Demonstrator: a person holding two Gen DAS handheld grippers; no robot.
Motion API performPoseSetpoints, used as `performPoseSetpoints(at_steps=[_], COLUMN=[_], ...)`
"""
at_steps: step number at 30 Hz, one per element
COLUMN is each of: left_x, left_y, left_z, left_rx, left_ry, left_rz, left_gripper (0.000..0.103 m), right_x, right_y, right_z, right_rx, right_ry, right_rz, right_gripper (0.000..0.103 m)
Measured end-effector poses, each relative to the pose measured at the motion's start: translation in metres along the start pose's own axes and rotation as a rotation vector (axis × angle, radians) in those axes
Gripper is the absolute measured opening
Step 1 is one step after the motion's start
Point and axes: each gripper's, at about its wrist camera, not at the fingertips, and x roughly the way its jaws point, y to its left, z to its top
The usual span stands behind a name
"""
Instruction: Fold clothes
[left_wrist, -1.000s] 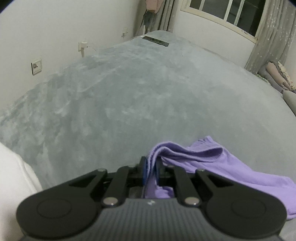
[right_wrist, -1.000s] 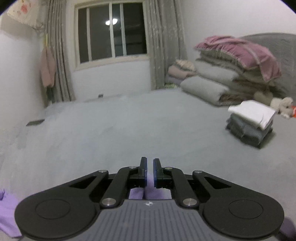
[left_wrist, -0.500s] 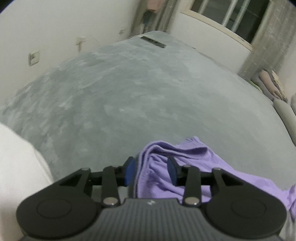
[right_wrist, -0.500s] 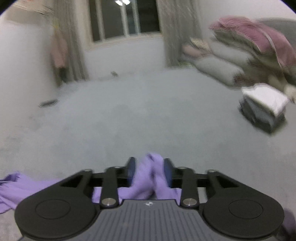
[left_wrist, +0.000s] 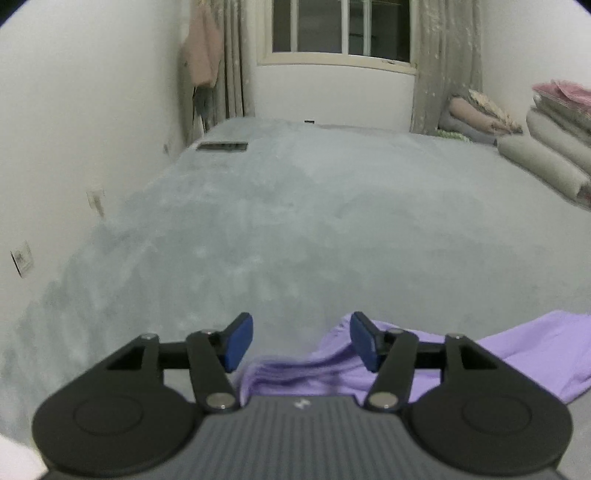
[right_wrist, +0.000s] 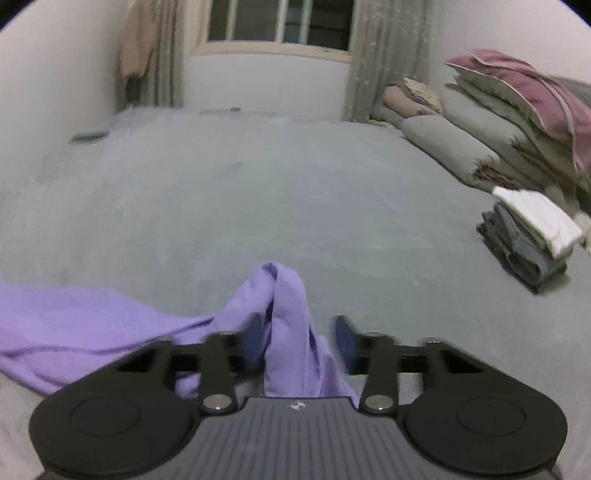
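The garment (left_wrist: 332, 373) lies on the bed (left_wrist: 332, 221), under and right of the left gripper's (left_wrist: 301, 341) fingers. A fold of it (right_wrist: 288, 314) rises between the right gripper's (right_wrist: 300, 341) fingers, the rest spreading left. A clothes stack (right_wrist: 528, 240) sits far right ahead, bedding pile (right_wrist: 498, 122) behind it.

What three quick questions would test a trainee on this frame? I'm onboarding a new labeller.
1. True or false: the left gripper is open.
2. What lies between the right gripper's pads: A) purple garment B) white towel C) nothing?
3. What colour is the top item on the folded pile on the bed?

Key: 1 true; 2 A; 3 white.
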Motion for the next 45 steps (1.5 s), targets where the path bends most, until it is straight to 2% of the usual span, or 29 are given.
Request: performPoseSetpoints(at_steps=[1,2,5,8,9,10,12,13,14,15,16,17,20,21,22,23,24,26,27,29,31,33,35,37,39,40,42,44,45], left_x=[0.001,0.003,0.007,0.011,0.014,0.02,0.031,0.036,0.04,0.042,0.043,0.045,0.044,0.043,0.042,0.041,0.04,0.037,0.034,0.027,0.026,0.031,0.041,0.054,0.066,0.069,0.07,0.067,0.065], left_y=[-0.004,-0.008,-0.021,-0.033,-0.038,-0.045,-0.059,-0.064,-0.067,-0.066,-0.065,-0.062,-0.033,-0.022,-0.013,-0.006,-0.001,0.01,0.015,0.025,0.04,0.056,0.071,0.083,0.094,0.097,0.1,0.098,0.095], left_z=[-0.002,-0.003,-0.008,-0.013,-0.015,-0.017,-0.022,-0.024,-0.026,-0.026,-0.026,-0.025,-0.013,-0.009,-0.006,-0.005,-0.003,0.0,0.001,0.005,0.009,0.009,0.004,-0.003,-0.011,-0.014,-0.016,-0.013,-0.01], left_rx=[0.026,0.053,0.131,0.21,0.239,0.273,0.341,0.372,0.392,0.379,0.367,0.344,0.184,0.115,0.055,0.013,-0.018,-0.084,-0.127,-0.215,-0.322,-0.417,-0.491,-0.552,-0.601,-0.618,-0.626,-0.608,-0.591], left_ry=[0.002,0.004,0.01,0.016,0.021,0.036,0.052,0.059,0.065,0.068,0.072,0.072,0.037,0.024,0.014,0.004,-0.007,-0.029,-0.041,-0.065,-0.087,-0.077,-0.048,-0.008,0.036,0.054,0.061,0.048,0.035], left_rz=[-0.007,-0.013,-0.033,-0.052,-0.058,-0.058,-0.027,-0.016,-0.009,-0.013,-0.017,-0.02,-0.029,-0.053,-0.064,-0.061,-0.057,-0.049,-0.047,-0.042,-0.025,0.002,0.008,0.003,-0.01,-0.017,-0.019,-0.019,-0.018], left_gripper=[0.059,0.058,0.059,0.064,0.071,0.073,0.072,0.062,0.054,0.03,0.014,0.008,0.004,0.004,0.004,0.004,0.004,0.004,0.004,0.004,0.004,0.004,0.004,0.004,0.005,0.006,0.006,0.007,0.007], right_x=[0.002,0.003,-0.009,-0.036,-0.042,-0.047,-0.041,-0.035,-0.026,-0.018,-0.009,-0.001,0.006,0.011,0.015,0.019,0.022,0.023,0.015,-0.01,-0.05,-0.08,-0.094,-0.089,-0.073,-0.061,-0.041,-0.023,-0.024], right_y=[0.002,0.002,-0.001,-0.002,-0.001,0.0,0.003,0.004,0.005,0.004,0.003,0.001,-0.008,-0.011,-0.014,-0.016,-0.016,-0.018,-0.015,-0.018,-0.017,-0.008,0.005,0.018,0.024,0.023,0.011,-0.003,-0.005], right_z=[0.0,0.0,0.006,0.016,0.017,0.019,0.017,0.015,0.012,0.01,0.007,0.005,0.006,0.005,0.005,0.003,0.002,0.002,0.002,0.014,0.027,0.032,0.027,0.014,0.0,-0.006,-0.015,-0.021,-0.021], right_rx=[-0.017,-0.023,-0.023,-0.012,-0.013,-0.014,-0.034,-0.049,-0.064,-0.065,-0.066,-0.066,-0.032,-0.028,-0.024,-0.033,-0.04,-0.051,-0.046,-0.017,-0.003,-0.037,-0.128,-0.245,-0.378,-0.406,-0.341,-0.265,-0.265], right_ry=[0.009,0.007,-0.066,-0.194,-0.211,-0.226,-0.182,-0.143,-0.105,-0.084,-0.063,-0.043,-0.087,-0.088,-0.088,-0.073,-0.064,-0.067,-0.099,-0.217,-0.409,-0.544,-0.586,-0.521,-0.396,-0.298,-0.141,-0.065,-0.07], right_rz=[-0.007,-0.016,-0.051,-0.055,-0.051,-0.046,-0.029,-0.016,-0.011,-0.025,-0.041,-0.057,-0.077,-0.061,-0.044,-0.033,-0.051,-0.088,-0.101,-0.115,-0.124,-0.155,-0.202,-0.253,-0.289,-0.295,-0.249,-0.218,-0.22], right_gripper=[0.007,0.003,0.002,0.002,0.002,0.002,0.003,0.003,0.007,0.014,0.031,0.039,0.039,0.039,0.032,0.008,0.001,0.001,0.001,0.001,0.001,0.001,0.001,0.001,0.001,0.001,0.001,0.001,0.001])
